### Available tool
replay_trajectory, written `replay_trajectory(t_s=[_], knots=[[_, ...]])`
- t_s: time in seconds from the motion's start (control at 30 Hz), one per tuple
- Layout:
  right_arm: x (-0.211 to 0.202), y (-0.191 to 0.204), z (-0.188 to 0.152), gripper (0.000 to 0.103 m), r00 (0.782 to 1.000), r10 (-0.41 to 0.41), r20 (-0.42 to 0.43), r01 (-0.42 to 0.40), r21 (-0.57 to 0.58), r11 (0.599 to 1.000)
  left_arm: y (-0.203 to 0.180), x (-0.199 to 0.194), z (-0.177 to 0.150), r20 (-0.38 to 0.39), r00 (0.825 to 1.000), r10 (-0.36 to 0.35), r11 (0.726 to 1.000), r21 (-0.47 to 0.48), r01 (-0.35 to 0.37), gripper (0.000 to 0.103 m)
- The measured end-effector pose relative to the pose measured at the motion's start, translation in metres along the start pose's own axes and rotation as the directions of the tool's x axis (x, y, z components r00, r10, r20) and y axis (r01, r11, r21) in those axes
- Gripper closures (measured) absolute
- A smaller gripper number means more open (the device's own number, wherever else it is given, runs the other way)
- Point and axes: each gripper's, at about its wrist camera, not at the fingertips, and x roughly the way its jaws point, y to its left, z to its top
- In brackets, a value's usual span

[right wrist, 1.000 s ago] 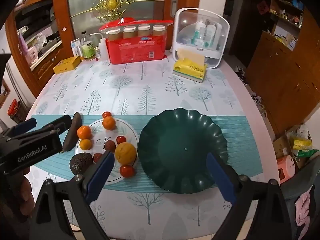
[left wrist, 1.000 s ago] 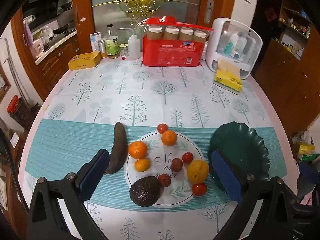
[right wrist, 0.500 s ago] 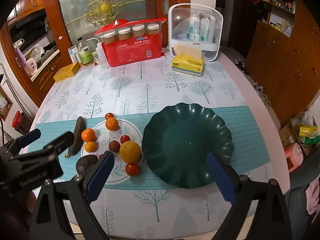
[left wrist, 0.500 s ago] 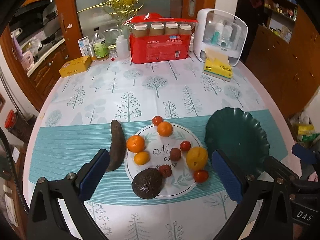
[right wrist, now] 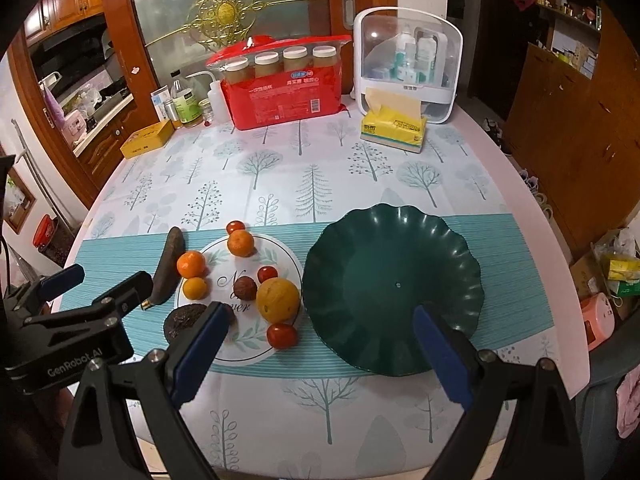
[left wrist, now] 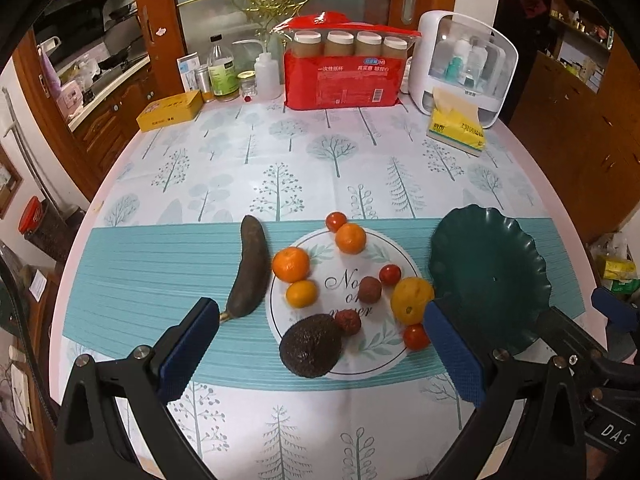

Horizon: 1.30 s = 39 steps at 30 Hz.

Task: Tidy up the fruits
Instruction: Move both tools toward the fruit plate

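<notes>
Several fruits lie on a white round mat (left wrist: 384, 360): a dark avocado (left wrist: 310, 346), oranges (left wrist: 291, 265), a yellow-orange fruit (left wrist: 412, 300), cherry tomatoes (left wrist: 415, 337) and brown dates (left wrist: 369, 289). A blackened banana (left wrist: 250, 270) lies left of the mat. An empty dark green scalloped plate (right wrist: 420, 256) stands to the right. My left gripper (left wrist: 320, 354) is open and empty, hovering over the near fruits. My right gripper (right wrist: 320, 352) is open and empty over the plate's near left rim. The left gripper also shows in the right wrist view (right wrist: 86, 292).
At the table's back stand a red pack of cups (left wrist: 342, 76), a white storage box (left wrist: 464, 68), a yellow tissue pack (left wrist: 456, 128), bottles (left wrist: 222, 72) and a yellow tin (left wrist: 170, 110). The table's pink edge (right wrist: 532, 216) curves round on the right.
Both grippers have pulled back and risen a little, so the table looks farther off. The fruits and plate have not moved.
</notes>
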Motion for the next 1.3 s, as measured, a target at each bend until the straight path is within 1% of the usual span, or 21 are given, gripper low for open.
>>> replay_trajectory(t_s=[0.27, 0.5, 0.8, 1.03, 1.3], knots=[[0.001, -0.001, -0.005, 0.009, 0.999, 0.031, -0.014, -0.03, 0.006, 1.0, 0.001, -0.004, -0.007, -0.003, 1.0, 0.007, 1.0, -0.02, -0.007, 0.001], [-0.007, 0.003, -0.006, 0.009, 0.998, 0.063, 0.021, -0.062, -0.014, 0.998, 0.003, -0.01, -0.011, 0.013, 1.0, 0.017, 1.0, -0.025, -0.016, 0.001], [-0.009, 0.012, -0.006, 0.009, 0.997, 0.067, 0.03, -0.066, -0.021, 0.998, 0.01, -0.018, -0.009, 0.038, 0.999, 0.037, 0.999, -0.013, -0.037, 0.001], [-0.014, 0.029, -0.004, 0.009, 0.998, 0.044, 0.039, -0.043, -0.03, 0.999, 0.021, -0.017, -0.003, 0.035, 0.999, 0.003, 1.0, 0.006, -0.003, 0.001], [-0.012, 0.05, 0.001, 0.009, 0.999, 0.018, 0.039, -0.017, -0.005, 1.0, 0.041, -0.018, 0.007, 0.051, 0.998, -0.022, 0.999, 0.046, 0.019, 0.001]])
